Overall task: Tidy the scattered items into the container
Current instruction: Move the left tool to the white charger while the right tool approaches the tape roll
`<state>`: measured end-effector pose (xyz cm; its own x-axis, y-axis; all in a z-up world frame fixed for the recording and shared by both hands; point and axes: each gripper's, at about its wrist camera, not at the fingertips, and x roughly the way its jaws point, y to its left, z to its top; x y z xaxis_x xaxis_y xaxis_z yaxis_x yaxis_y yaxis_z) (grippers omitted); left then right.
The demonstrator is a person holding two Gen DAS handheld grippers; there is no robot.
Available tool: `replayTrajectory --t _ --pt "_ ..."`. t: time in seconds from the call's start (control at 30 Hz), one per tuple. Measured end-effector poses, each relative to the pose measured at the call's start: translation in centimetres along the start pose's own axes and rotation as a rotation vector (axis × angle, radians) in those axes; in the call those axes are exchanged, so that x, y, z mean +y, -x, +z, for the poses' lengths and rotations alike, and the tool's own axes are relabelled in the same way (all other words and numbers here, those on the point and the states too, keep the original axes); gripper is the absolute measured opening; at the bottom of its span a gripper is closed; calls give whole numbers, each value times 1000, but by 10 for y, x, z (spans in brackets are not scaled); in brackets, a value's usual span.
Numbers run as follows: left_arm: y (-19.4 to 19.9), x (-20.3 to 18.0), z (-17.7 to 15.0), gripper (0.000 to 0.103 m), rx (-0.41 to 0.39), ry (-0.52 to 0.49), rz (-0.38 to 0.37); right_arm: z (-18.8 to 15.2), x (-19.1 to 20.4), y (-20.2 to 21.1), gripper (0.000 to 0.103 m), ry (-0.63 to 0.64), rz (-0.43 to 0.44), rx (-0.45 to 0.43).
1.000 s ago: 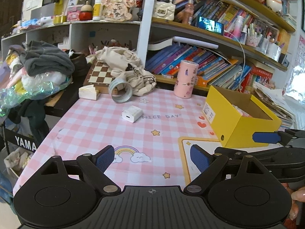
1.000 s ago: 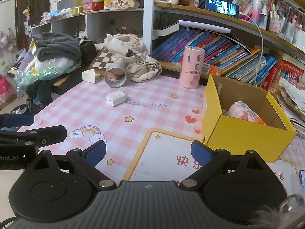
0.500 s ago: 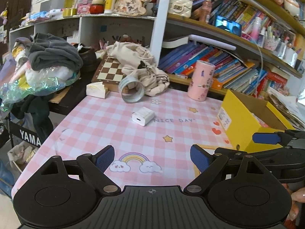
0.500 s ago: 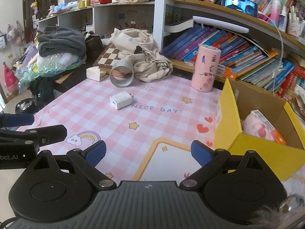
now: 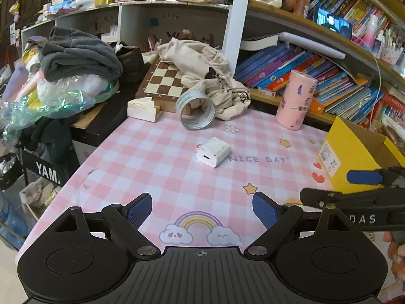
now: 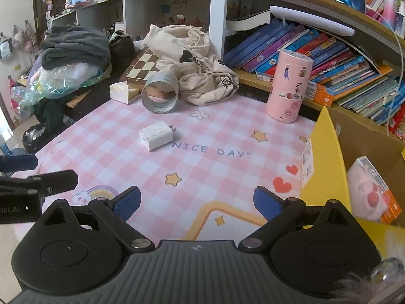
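A white charger block (image 5: 214, 151) lies on the pink checked mat; it also shows in the right wrist view (image 6: 156, 135). A tape roll (image 5: 196, 110) lies on its side behind it, also in the right wrist view (image 6: 160, 96). A pink cylinder (image 5: 296, 99) stands upright, also in the right wrist view (image 6: 289, 86). The yellow box (image 5: 354, 152) stands at the right; in the right wrist view the box (image 6: 326, 177) holds a pink plush package (image 6: 369, 190). My left gripper (image 5: 202, 209) is open and empty, short of the charger. My right gripper (image 6: 196, 202) is open and empty beside the box.
A chessboard (image 5: 164, 79) and beige cloth bag (image 5: 210, 76) lie behind the tape roll. A white tissue box (image 5: 143, 109) sits at the mat's left back corner. Piled clothes (image 5: 78, 58) fill the left. Books line the shelf (image 5: 316, 76) at the back right.
Both grippers have moved forward and left over the mat, so the charger and tape roll look nearer and the yellow box has slid toward the right edge. Both stay open.
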<state>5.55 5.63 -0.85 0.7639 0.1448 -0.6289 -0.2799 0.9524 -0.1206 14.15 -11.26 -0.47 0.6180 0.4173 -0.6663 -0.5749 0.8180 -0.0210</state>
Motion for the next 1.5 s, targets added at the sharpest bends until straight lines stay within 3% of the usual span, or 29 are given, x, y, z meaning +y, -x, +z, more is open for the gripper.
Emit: replayTrajectory --t 0.87,1.0,1.13,1.4,1.5 --pt "-99 -3 39 88 33 -55 -13 87 2 -105 93 104 93 -2" --pt "-115 -5 41 87 45 -66 -17 99 4 -126 82 155 130 15" --pt "-131 -7 43 79 59 -74 -26 111 3 -147 79 190 162 31" --pt "-161 -7 44 79 81 -72 -33 133 2 -188 56 238 185 54" --pt "-169 -11 46 77 84 -86 -40 139 2 -200 52 247 194 63"
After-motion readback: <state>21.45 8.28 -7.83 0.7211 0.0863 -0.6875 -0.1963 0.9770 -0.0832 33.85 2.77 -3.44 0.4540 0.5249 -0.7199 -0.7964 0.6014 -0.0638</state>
